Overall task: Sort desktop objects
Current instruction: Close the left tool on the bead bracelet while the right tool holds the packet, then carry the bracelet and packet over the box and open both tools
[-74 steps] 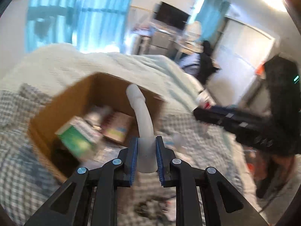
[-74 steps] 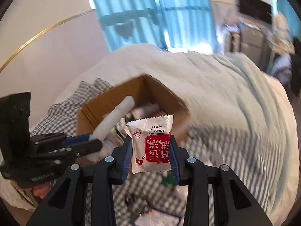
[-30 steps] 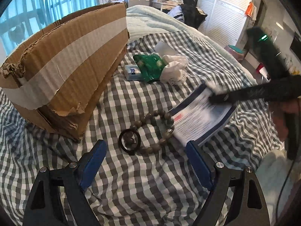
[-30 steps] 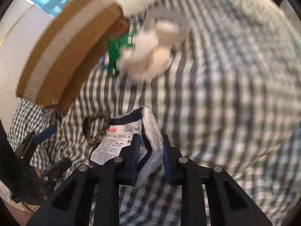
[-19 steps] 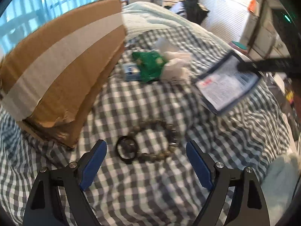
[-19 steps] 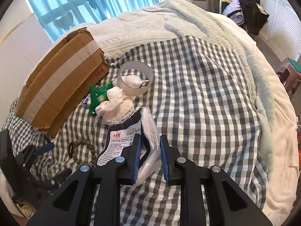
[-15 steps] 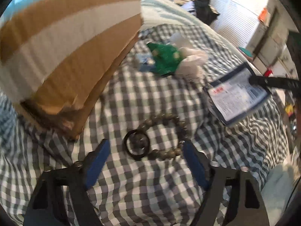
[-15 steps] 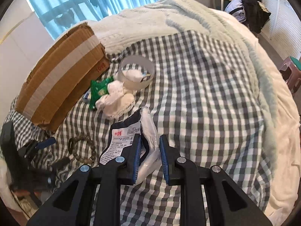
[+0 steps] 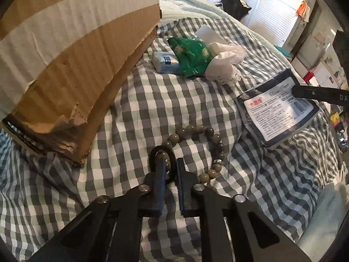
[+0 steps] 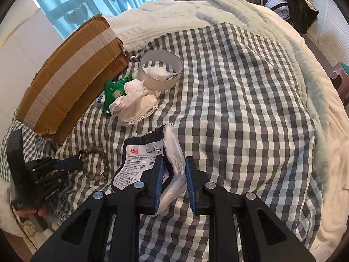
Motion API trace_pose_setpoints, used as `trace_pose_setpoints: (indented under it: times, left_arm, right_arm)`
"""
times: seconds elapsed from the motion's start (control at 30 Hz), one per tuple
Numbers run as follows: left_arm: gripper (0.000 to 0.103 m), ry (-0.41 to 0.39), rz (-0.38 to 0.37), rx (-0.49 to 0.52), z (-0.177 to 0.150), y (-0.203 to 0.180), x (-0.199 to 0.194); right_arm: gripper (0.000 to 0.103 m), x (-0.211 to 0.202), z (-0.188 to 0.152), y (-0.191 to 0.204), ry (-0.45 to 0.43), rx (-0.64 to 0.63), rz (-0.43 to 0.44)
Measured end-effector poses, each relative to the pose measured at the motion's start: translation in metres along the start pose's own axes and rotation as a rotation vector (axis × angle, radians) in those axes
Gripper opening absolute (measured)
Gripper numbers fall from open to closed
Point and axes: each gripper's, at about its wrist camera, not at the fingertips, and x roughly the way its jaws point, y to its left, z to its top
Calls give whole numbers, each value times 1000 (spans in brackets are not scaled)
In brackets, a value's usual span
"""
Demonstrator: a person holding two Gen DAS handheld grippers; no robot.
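Sorting step, both grippers loaded at once, judged a pick just made on each side.

Left gripper (image 9: pixel 169 170): jaws pinched nearly together on the black ring (image 9: pixel 162 156), which lies on the checked cloth (image 9: pixel 139 100) at the near-left end of the bead bracelet (image 9: pixel 196 146). One bead shows inside the ring; whether ring and bracelet are joined cannot be told. Both rest on the cloth, not yet lifted.

Right gripper (image 10: pixel 173 182): jaws narrow, clamped on the tissue pack (image 10: pixel 139 163), dark-edged with a white printed label. The pack looks held clear of the cloth, to the right of the bracelet.

Cardboard box (image 9: pixel 72 50) stands to the far left, taped, near corner torn. Its opening is not visible from either view. Just beside its right wall: a small blue-and-white packet (image 9: pixel 163 62), a green packet (image 9: pixel 192 54), a crumpled white lace cloth (image 10: pixel 135 102), and a white round tub (image 10: pixel 161 69) farther off.

Next move, by judgement: raise the left gripper slowly and see whether the bracelet trails from the ring; a dangling strand could snag the box edge. Carry both loads left and far, above the box rim, before letting go. The pack is floppy and may swing.
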Motion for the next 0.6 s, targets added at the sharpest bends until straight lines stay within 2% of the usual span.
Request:
trace_pose_setpoints:
  times: [0.27,0.6]
  left_arm:
    - [6,-23,-29,-43,4,5,-13]
    - [6,-85,-70,-36,14,-1,-34]
  right_arm:
    - [19,-11,1,12,-23,-34,3]
    - [19,-37,11,31,-75,-71,14]
